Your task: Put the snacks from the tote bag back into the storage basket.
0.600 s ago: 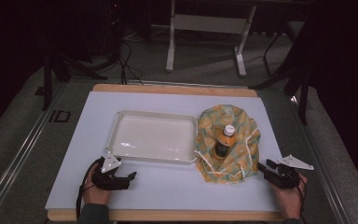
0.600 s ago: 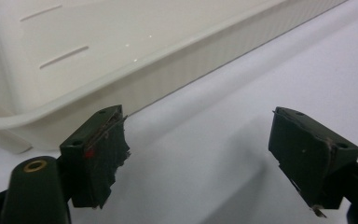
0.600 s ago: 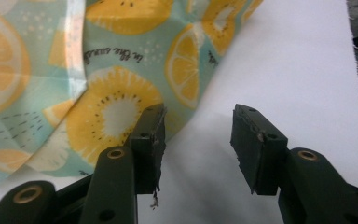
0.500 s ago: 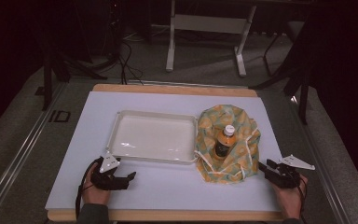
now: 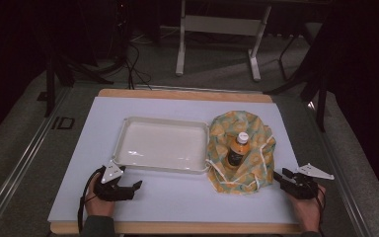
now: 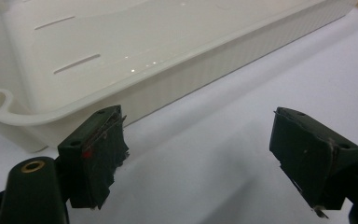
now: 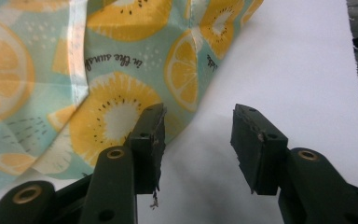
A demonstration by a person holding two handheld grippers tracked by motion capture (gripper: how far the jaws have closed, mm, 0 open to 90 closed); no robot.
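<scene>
Lying on the bench (image 5: 177,207) just to the left of the right tongs (image 5: 282,177), the fruit-print cloth bag (image 5: 249,136) is spread open with a bottle (image 5: 236,149) resting in its middle. The bottle's long axis runs away from the person, cap (image 5: 243,137) at the far end, slightly tilted toward the right. The right tongs are pointed at the bag's near right edge; in the right gripper view the cloth (image 7: 98,79) is seen just ahead of and to the left of the black pads (image 7: 151,140), close but not between them. The right tongs (image 7: 198,144) are held partly open, with nothing gripped. The left tongs (image 5: 126,188) are well apart from the bag, beside the near left corner of the white tray (image 5: 163,163); in the left gripper view they (image 6: 200,158) stand wide open and empty, with the tray's rim (image 6: 168,70) just beyond. The right hand (image 5: 307,210) is judged plainly the nearer to the bag, so a short advance leftward onto the cloth edge or its white cord (image 5: 217,170) would seem called for.

Against the earlier pictures, no real shift is noted: both tongs, the tray, the bag and the bottle are found where they were.
</scene>
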